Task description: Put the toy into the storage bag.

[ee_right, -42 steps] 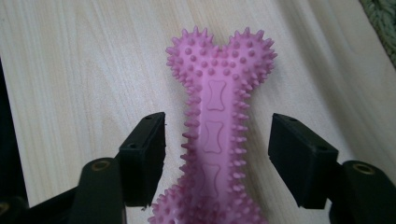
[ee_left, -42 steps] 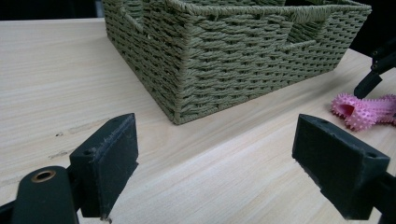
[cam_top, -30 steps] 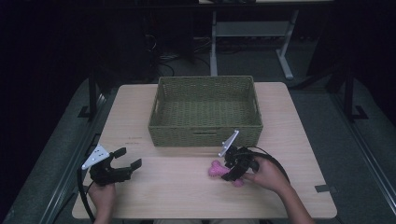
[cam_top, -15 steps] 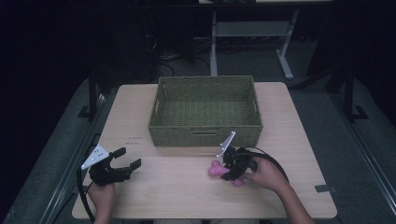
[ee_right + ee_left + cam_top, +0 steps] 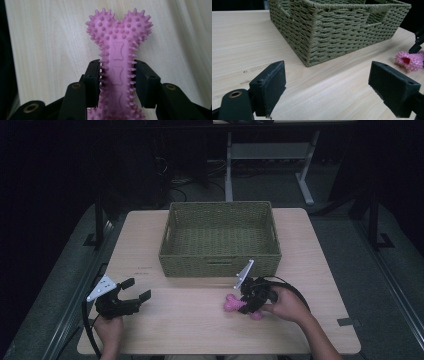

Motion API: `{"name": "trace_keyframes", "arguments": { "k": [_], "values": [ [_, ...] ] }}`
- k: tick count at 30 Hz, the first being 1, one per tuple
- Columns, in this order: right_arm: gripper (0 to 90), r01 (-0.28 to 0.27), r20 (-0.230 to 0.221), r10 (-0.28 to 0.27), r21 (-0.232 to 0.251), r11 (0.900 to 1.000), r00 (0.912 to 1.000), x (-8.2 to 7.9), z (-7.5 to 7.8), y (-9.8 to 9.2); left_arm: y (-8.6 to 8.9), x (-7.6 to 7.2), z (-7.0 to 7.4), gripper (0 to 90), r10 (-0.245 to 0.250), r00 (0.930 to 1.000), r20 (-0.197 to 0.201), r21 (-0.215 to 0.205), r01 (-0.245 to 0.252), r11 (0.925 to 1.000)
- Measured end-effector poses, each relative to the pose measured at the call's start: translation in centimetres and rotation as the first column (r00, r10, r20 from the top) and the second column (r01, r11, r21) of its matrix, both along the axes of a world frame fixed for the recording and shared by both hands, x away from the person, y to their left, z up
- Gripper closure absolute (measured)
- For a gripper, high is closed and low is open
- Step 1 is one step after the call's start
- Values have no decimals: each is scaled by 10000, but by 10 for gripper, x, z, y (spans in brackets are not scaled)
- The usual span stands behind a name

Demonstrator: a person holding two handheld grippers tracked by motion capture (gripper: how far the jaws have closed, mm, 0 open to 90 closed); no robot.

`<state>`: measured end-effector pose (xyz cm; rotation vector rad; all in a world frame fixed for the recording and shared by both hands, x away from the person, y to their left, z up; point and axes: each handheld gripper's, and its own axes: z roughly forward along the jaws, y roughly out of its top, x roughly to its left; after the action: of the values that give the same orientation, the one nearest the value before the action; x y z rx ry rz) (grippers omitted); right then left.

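A pink spiky bone-shaped toy (image 5: 231, 304) lies on the wooden table (image 5: 190, 325) in front of a woven green basket (image 5: 220, 265). My right gripper (image 5: 245, 306) is shut on it. In the right gripper view the jaws have just been closing, and both pads press the spiked shaft of the toy (image 5: 117, 37) between them in the right gripper (image 5: 117, 80). At the table's front left my left gripper (image 5: 138, 289) stands open and holds nothing. From the left gripper (image 5: 337, 92) I see the basket (image 5: 342, 32) ahead and the toy (image 5: 409, 60) at the far right.
The basket looks empty inside and stands at the middle back of the table. Bare tabletop lies between the two grippers. Beyond the table are a dark floor, cables and a white desk frame (image 5: 270, 155).
The right gripper's jaws have narrowed onto the pink toy. Both hands have stayed where they were.
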<state>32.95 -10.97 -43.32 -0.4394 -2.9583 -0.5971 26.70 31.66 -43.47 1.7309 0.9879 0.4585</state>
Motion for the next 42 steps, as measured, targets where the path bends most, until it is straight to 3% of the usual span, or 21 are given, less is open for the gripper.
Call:
{"name": "trace_keyframes", "arguments": {
  "k": [4,12,18,28,42],
  "values": [
    [579,-168,97,171,-278,9995,9998,2,7,0,0,0,0,139,14,10000,6,5,-14,10000],
    [579,-461,31,462,-94,9989,9989,8,23,0,1,0,0,139,24,10000,0,18,-24,10000],
    [579,-580,-169,586,339,9977,9981,17,31,-2,1,0,0,139,25,10000,5,4,-25,10000],
    [579,-601,-245,610,391,9974,9978,25,39,-4,1,0,0,139,44,10000,0,16,-44,10000],
    [580,-655,2,655,371,9972,9979,34,58,-6,1,0,0,139,44,10000,1,6,-44,10000]
  ]
}}
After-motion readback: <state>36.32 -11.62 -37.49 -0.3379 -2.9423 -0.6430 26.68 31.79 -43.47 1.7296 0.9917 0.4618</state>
